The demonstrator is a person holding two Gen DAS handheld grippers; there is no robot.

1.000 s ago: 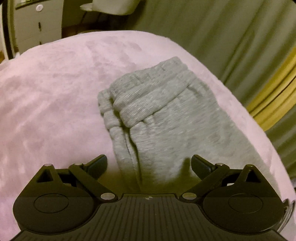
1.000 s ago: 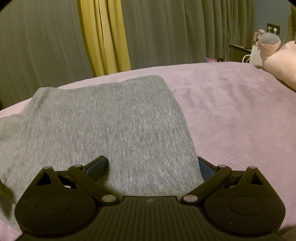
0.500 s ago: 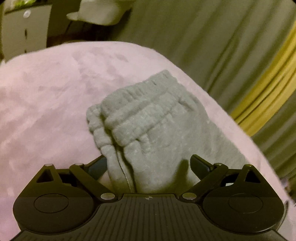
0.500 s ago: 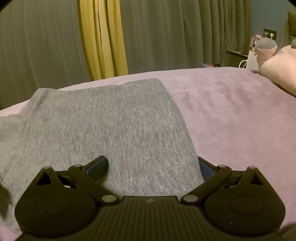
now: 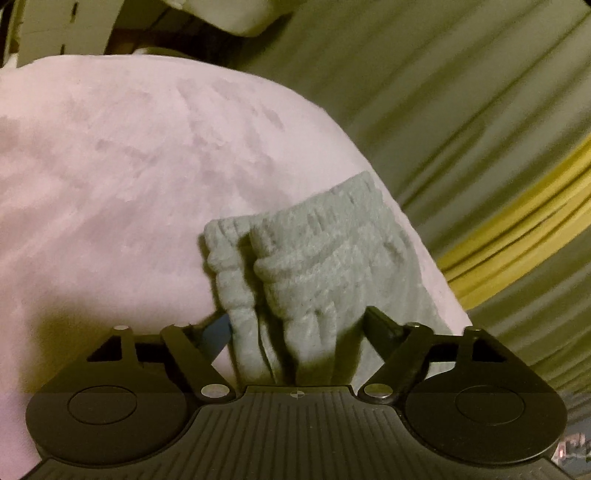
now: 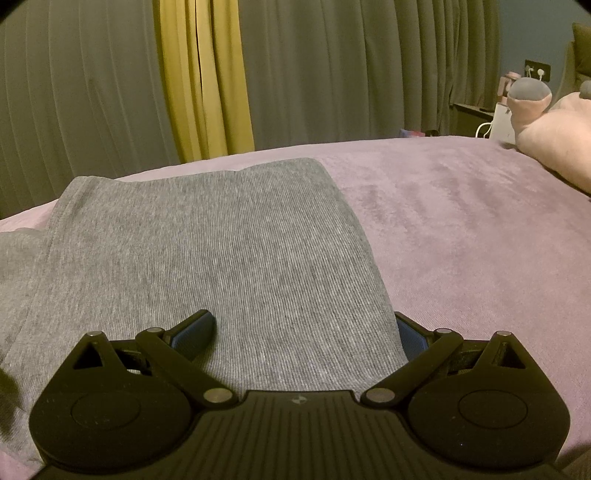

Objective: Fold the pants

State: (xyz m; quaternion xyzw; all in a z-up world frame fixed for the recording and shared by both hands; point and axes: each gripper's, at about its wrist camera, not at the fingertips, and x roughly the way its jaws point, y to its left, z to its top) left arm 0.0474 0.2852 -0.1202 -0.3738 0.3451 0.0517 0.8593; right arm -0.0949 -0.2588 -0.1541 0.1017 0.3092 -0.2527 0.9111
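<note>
Grey knit pants lie folded on a pink-purple bed cover. In the left wrist view the ribbed waistband end of the pants is bunched between the fingers of my left gripper, whose jaws stand wide apart around the fabric. In the right wrist view the flat folded panel of the pants runs forward from my right gripper. Its jaws are open, the left finger resting on the cloth and the right finger at the pants' right edge.
The bed cover spreads right of the pants and, in the left wrist view, to the left. Olive and yellow curtains hang behind. A pink plush toy lies far right. White furniture stands beyond the bed.
My left gripper has moved forward onto the waistband end, so the cloth now bunches between its fingers. The right gripper has barely moved.
</note>
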